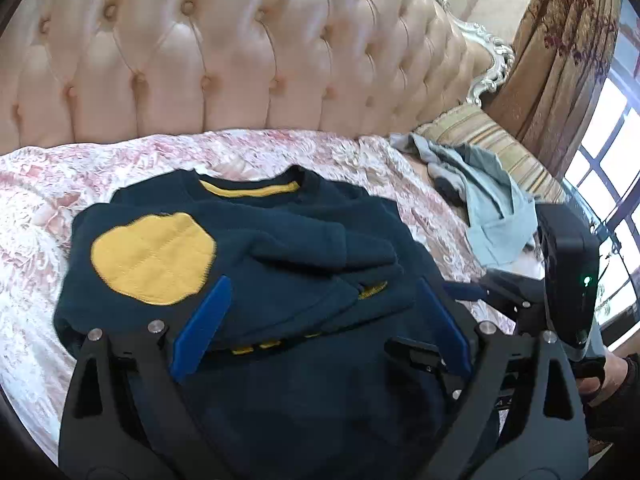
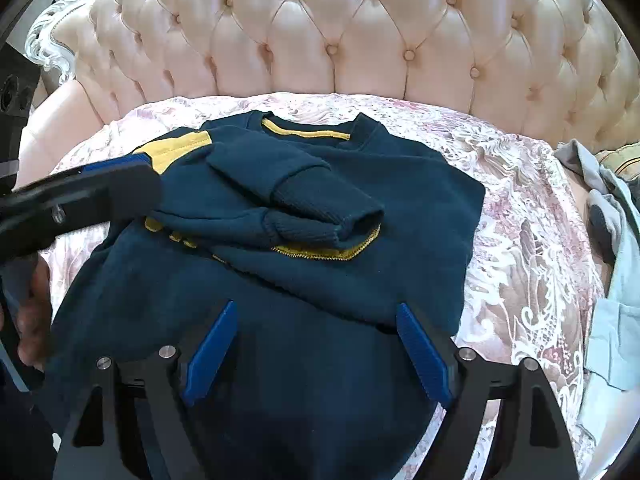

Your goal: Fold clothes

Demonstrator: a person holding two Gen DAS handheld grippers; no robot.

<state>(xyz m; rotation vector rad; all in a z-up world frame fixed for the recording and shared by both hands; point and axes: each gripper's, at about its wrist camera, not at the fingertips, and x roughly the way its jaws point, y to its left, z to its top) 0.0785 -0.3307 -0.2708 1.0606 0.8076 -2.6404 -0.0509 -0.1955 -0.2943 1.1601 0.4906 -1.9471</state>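
Note:
A dark navy sweater (image 1: 280, 248) (image 2: 304, 216) with yellow trim lies on the bed, collar toward the headboard. Both sleeves are folded across its chest. A yellow elbow patch (image 1: 152, 256) shows on the left sleeve. My left gripper (image 1: 320, 292) hovers open over the sweater's lower half, blue fingers wide apart, nothing between them. My right gripper (image 2: 316, 320) is also open above the lower body of the sweater, and holds nothing. The left gripper's body (image 2: 80, 196) reaches in from the left in the right wrist view, and the right gripper's body (image 1: 568, 280) shows at the right in the left wrist view.
The bed carries a pink and white lace cover (image 1: 48, 208) (image 2: 532, 248). A tufted cream headboard (image 2: 360, 40) stands behind. A crumpled light blue garment (image 1: 480, 200) (image 2: 616, 280) lies at the right near a striped pillow (image 1: 488, 140). A curtain (image 1: 560, 60) and window are at far right.

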